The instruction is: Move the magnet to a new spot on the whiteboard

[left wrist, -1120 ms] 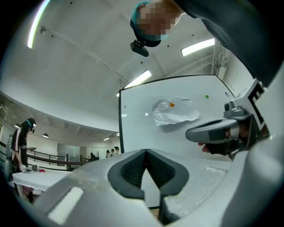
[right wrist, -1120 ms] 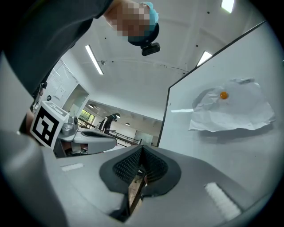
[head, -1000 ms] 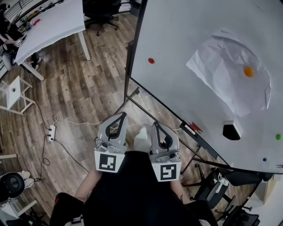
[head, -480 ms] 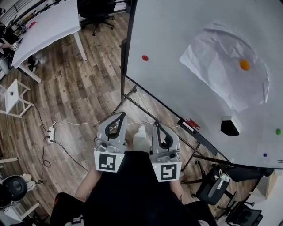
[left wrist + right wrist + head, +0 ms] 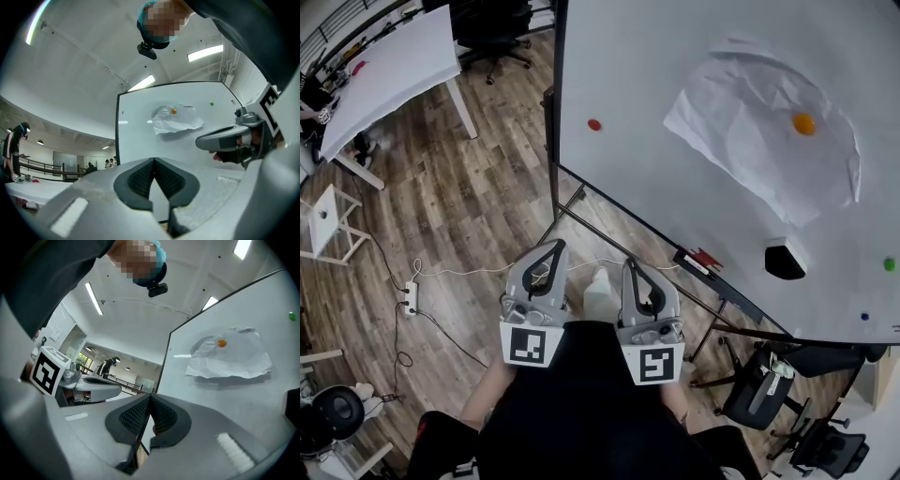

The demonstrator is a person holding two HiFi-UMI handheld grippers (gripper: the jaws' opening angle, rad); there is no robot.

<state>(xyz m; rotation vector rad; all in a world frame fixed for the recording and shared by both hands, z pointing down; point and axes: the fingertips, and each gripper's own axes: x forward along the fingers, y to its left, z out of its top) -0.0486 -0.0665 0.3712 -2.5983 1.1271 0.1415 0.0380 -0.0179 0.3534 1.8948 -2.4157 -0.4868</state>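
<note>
A whiteboard point(image 5: 675, 56) stands ahead of me to the right. An orange magnet point(image 5: 804, 123) pins a crumpled white paper point(image 5: 750, 141) to it. A red magnet point(image 5: 594, 125) sits alone near the board's left edge, and a green magnet point(image 5: 889, 265) is at the far right. My left gripper point(image 5: 557, 246) and right gripper point(image 5: 630, 264) are held side by side close to my body, short of the board, both shut and holding nothing. The left gripper view shows the paper point(image 5: 177, 119) and orange magnet point(image 5: 174, 111) beyond the left gripper point(image 5: 153, 161). The right gripper point(image 5: 150, 397) faces the same orange magnet point(image 5: 221, 343).
A black eraser point(image 5: 786, 261) clings to the board, and markers point(image 5: 703, 261) lie on its tray. The board's stand legs point(image 5: 572, 202) reach over the wood floor. A white table point(image 5: 394, 66), an office chair point(image 5: 759, 394), a stool point(image 5: 323, 216) and a power strip point(image 5: 411, 298) stand around.
The whiteboard with its magnets and paper has slid left and slightly up in the head view. Both grippers sit where they were, still shut.
</note>
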